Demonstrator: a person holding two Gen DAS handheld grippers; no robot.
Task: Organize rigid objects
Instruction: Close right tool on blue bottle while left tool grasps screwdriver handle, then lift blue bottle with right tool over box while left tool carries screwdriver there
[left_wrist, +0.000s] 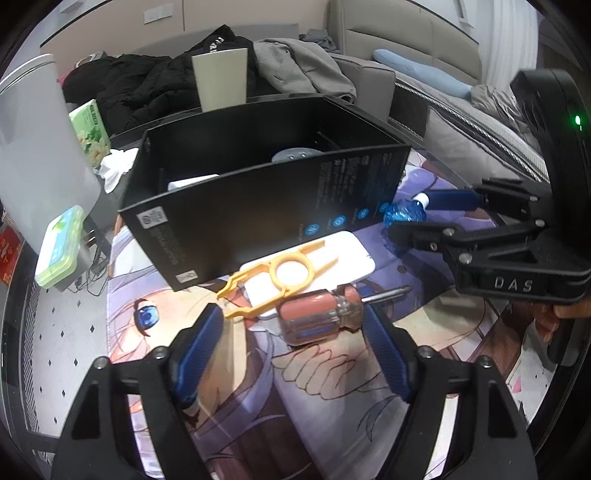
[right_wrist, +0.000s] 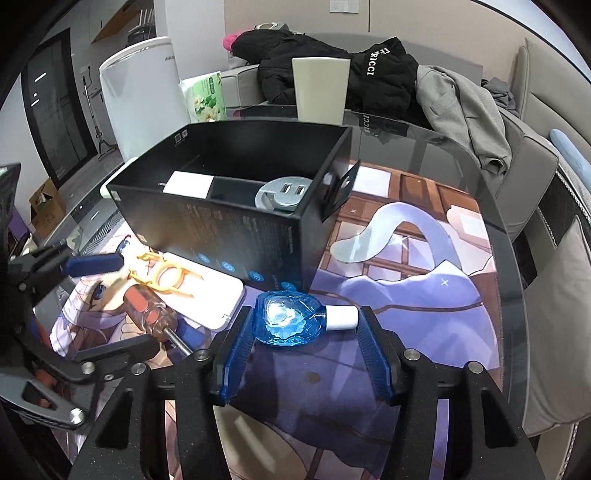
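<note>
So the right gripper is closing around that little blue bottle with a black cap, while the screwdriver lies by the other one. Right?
Nearly. The blue bottle has a white cap, not a black one; the right wrist view shows it clearly between the right gripper pads. The rest holds: the screwdriver lies by the left gripper.

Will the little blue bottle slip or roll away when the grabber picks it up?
Maybe a bit. The blue bottle looks shiny and faceted, so it could be slippery. The right gripper squeezes it end to end, base and white cap, so it might pivot. It looks like glass, so probably breakable if dropped.
</note>
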